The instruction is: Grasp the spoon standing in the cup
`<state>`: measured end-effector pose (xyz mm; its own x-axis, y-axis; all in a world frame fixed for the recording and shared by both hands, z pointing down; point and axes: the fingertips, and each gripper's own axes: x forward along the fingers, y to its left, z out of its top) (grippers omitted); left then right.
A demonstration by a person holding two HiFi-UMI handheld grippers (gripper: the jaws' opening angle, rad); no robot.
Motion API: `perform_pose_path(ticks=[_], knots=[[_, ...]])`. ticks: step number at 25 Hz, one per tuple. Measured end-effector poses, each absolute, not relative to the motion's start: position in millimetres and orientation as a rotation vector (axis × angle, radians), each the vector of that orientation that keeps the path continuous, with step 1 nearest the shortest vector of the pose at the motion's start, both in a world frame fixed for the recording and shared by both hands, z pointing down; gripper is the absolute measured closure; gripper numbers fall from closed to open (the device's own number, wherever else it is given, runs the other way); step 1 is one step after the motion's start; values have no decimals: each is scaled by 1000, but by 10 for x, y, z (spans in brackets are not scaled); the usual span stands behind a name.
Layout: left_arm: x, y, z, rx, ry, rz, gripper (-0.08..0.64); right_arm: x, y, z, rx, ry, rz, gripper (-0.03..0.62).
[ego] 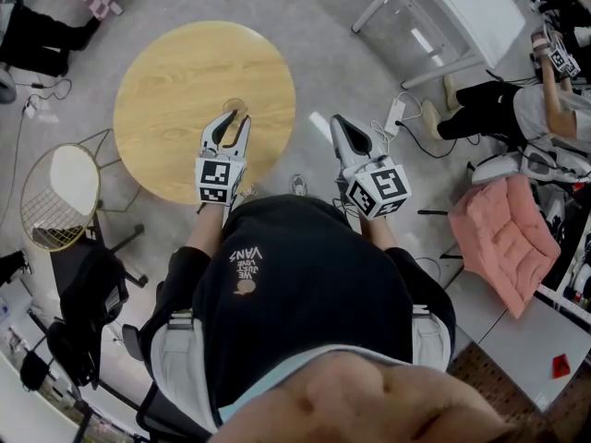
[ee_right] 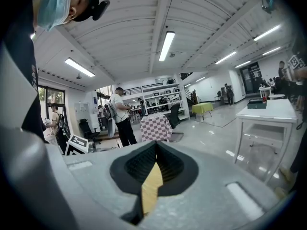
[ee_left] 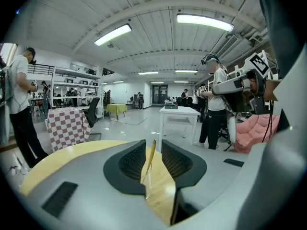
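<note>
A thin yellow spoon (ee_left: 150,153) stands tilted in a clear cup (ego: 235,108) on the round wooden table (ego: 175,90). The cup is hard to make out in the left gripper view. My left gripper (ego: 234,121) is over the table's near right part. It is open, and the spoon's handle rises in the gap between its black pads (ee_left: 132,162) without visibly touching them. My right gripper (ego: 338,124) hangs off the table's right edge, over the floor. Its jaws (ee_right: 156,145) are shut with nothing in them.
A wire chair with a white seat (ego: 60,192) stands left of the table. At the right are a pink cushion (ego: 503,233), a seated person (ego: 517,109) and a white table (ego: 462,12). A power strip with cables (ego: 397,113) lies on the floor.
</note>
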<state>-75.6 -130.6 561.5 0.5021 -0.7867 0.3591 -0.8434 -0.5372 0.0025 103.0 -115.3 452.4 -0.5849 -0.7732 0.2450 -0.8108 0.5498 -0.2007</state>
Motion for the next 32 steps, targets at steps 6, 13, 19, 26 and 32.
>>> perform_pose_path(ticks=[6,13,19,26,32], knots=[[-724,-1361,5734,2562,-1383,523,463,1085,-1147,4544,1395,-2628,452,595],[-645,-1444,5825,2563,-1385,580,463,1200,-1141,4551,1435,-2601,458,595],[-701,-1464,5914,2545,-1402,607,463,1239,-1092,4555,1467,-2573,455,594],[-720,-1510,5942,2535,-1425,610,505,1297,-1101,4576,1489,-2553,452,595],[-710,-1526,5924,2530,-1435,613,532,1314,-1114,4562,1487,-2559,453,595]])
